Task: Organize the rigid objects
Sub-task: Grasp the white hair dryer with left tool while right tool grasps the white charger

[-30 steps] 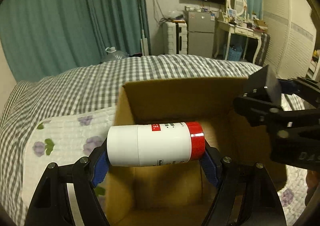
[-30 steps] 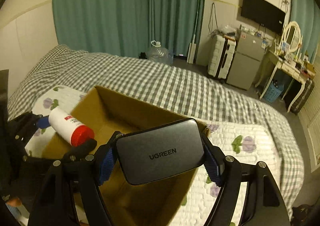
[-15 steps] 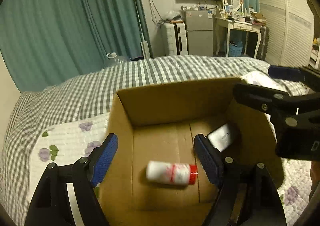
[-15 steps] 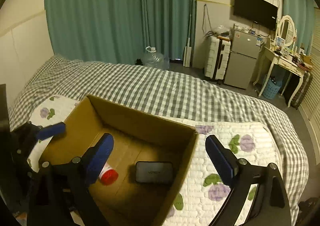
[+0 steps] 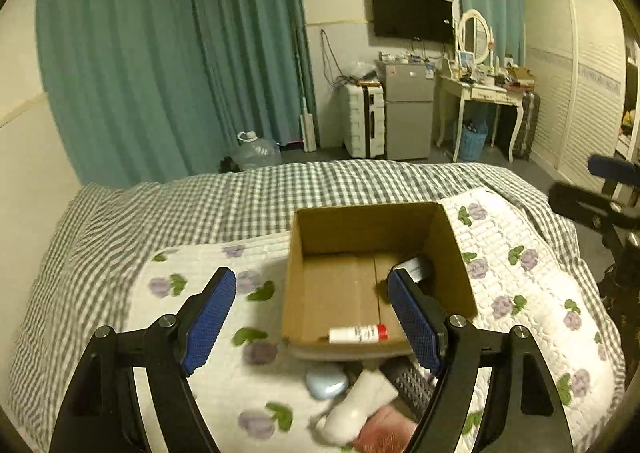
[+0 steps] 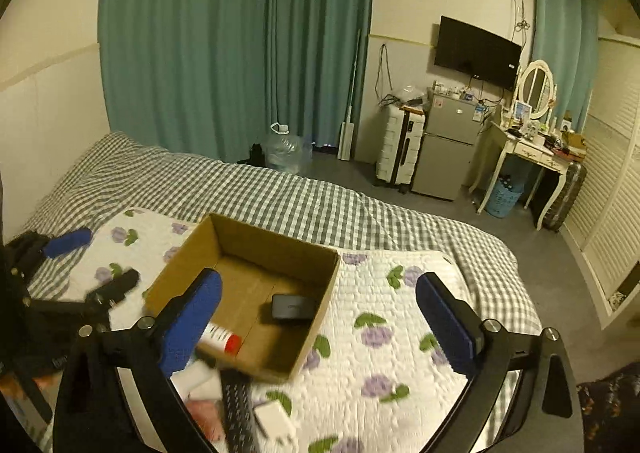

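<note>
An open cardboard box (image 5: 450,231) (image 6: 326,295) sits on the floral quilt. Inside lie a white bottle with a red cap (image 5: 358,333) (image 6: 224,337) and a dark grey UGREEN power bank (image 6: 292,307) (image 5: 416,267). My left gripper (image 5: 316,323) is open and empty, held above the box's near left side. My right gripper (image 6: 320,327) is open and empty, above the box's near right side. Near the box's front lie a pale blue case (image 5: 326,381), a white bottle (image 5: 360,407), a black remote (image 5: 410,383) (image 6: 238,409) and a white charger (image 6: 276,421).
The quilt (image 5: 520,289) lies on a grey checked bedspread (image 5: 248,201). Something pink (image 5: 384,433) lies at the near edge. Beyond the bed stand a water jug (image 6: 286,151), a suitcase, a small fridge and a dressing table (image 6: 528,153).
Both grippers opened and dropped the bottle and the power bank into the box. Both have since pulled back and up, so the box looks smaller and objects in front of it show.
</note>
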